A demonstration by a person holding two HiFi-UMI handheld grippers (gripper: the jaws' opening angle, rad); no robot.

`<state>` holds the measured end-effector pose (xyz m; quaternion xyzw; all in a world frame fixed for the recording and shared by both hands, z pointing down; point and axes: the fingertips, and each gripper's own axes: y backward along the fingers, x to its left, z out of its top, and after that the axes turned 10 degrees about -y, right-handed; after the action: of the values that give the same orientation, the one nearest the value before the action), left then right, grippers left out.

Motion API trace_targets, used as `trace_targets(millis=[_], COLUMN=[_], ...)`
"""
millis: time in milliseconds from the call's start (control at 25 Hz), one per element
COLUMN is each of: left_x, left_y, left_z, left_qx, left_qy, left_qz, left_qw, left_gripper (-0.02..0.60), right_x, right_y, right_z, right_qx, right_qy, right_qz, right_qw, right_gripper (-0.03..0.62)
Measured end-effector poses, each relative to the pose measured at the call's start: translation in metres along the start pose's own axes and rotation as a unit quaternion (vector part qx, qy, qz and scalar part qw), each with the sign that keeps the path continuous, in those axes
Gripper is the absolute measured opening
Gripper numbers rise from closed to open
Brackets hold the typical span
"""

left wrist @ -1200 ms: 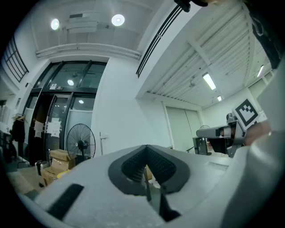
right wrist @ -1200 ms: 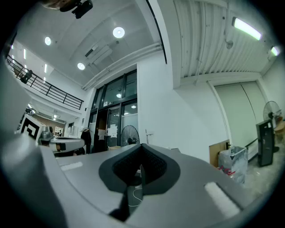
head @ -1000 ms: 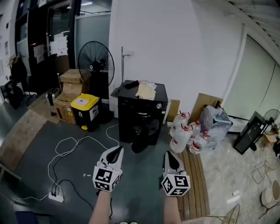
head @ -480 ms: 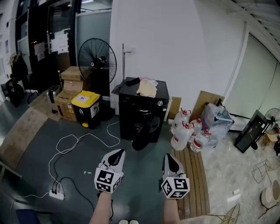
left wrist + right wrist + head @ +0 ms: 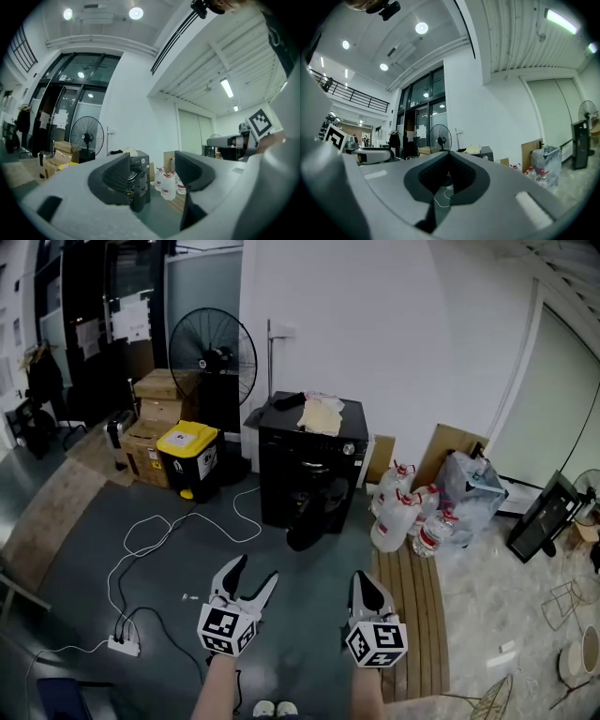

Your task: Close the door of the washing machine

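- Washer [image 5: 319, 451]: black, against wall, well ahead of both grippers.
- Door [image 5: 307, 521]: ajar, swung out low over floor. Task judged not begun.
- Left gripper [image 5: 255, 572]: jaws opening, wide, nothing between. Likely readied to push door.
- Right gripper [image 5: 364, 583]: jaws together, empty. Held level beside left, seemingly idle.
- Cable [image 5: 150, 542]: loops on floor, left of approach.

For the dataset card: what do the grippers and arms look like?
The left gripper and right gripper have pale grey-white shells tapering to jaws lined with dark pads. Each carries a white cube with black square markers. Forearms bare, no sleeves, no cables seen. The left's jaws are opening, nothing between them.
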<state>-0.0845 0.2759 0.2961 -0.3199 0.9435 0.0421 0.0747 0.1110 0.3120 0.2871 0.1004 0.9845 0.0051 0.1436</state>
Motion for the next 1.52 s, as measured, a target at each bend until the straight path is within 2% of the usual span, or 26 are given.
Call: trace_targets(millis=[200,520,800,1040,1360,1520], left_x=[0.001,0.002,0.030,0.088,0.212,0.250], left_y=[-0.001,-0.018,-0.069,-0.160,-0.326,-0.394], left_z=[-0.004,-0.020,-0.048,-0.077,-0.099,-0.117], left_qx=[0.006,0.010,0.015,0.002,-0.004,0.012], left_qy=[-0.001,-0.001,0.013,0.016,0.019,0.013], left_qz=[0.002,0.012,0.015,0.002,-0.012,-0.033], left_qw=[1.0000,0.9999,0.9997,0.9999,0.9997,0.9993], left_gripper=[0.318,0.325,0.325,0.325,0.325,0.325], right_x=[-0.005,-0.026,-0.055,-0.088,-0.129,-0.150], right_y=[-0.005,-0.026,-0.079,-0.176,-0.370,-0.450], right_z=[-0.004,-0.019,-0.038,-0.048,-0.041,-0.047], right_qx=[0.005,0.012,0.027,0.020,0.021,0.026], right_qy=[-0.008,-0.015,-0.022,-0.012,-0.003,-0.009], right_qz=[0.001,0.011,0.006,-0.001,-0.019,-0.027], right_qw=[1.000,1.000,0.999,1.000,1.000,0.999], right_gripper=[0.012,0.012,0.012,0.012,0.013,0.014])
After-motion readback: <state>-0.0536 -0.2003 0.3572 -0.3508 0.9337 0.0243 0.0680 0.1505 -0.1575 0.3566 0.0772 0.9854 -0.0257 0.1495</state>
